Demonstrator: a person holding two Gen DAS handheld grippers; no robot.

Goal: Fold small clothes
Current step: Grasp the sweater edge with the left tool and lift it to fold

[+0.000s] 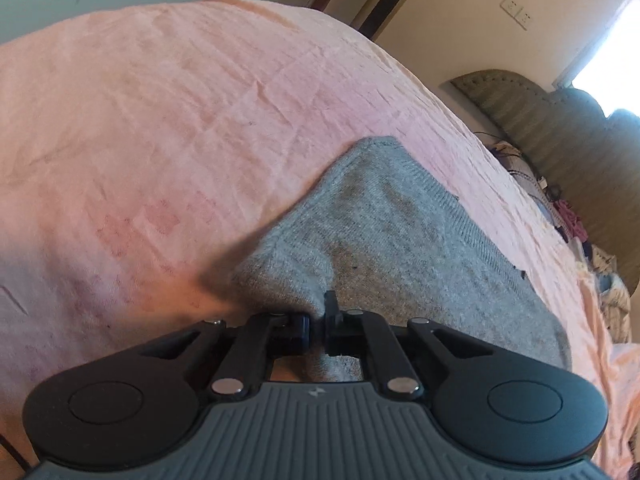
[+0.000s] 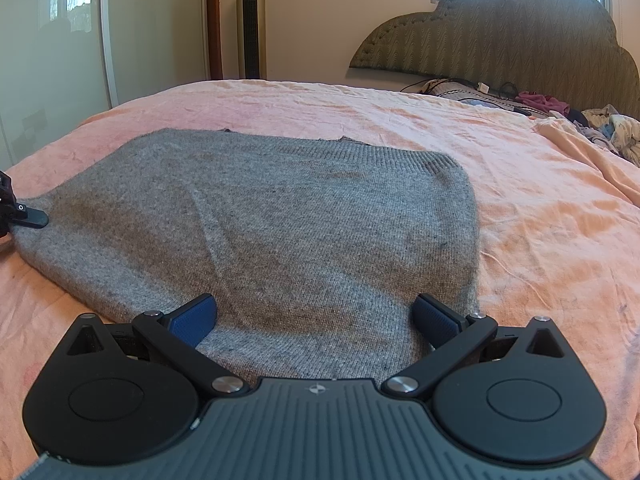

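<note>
A grey knitted garment lies spread flat on the pink bed sheet. In the left wrist view my left gripper is shut on a pinched fold of the grey garment at its near edge. The same gripper shows at the far left of the right wrist view, on the garment's left corner. My right gripper is open, its blue pads spread wide just above the garment's near edge, holding nothing.
The pink sheet covers the whole bed. A green padded headboard stands at the back right, with a heap of clothes and cables below it. A tower fan and a wardrobe stand beyond the bed.
</note>
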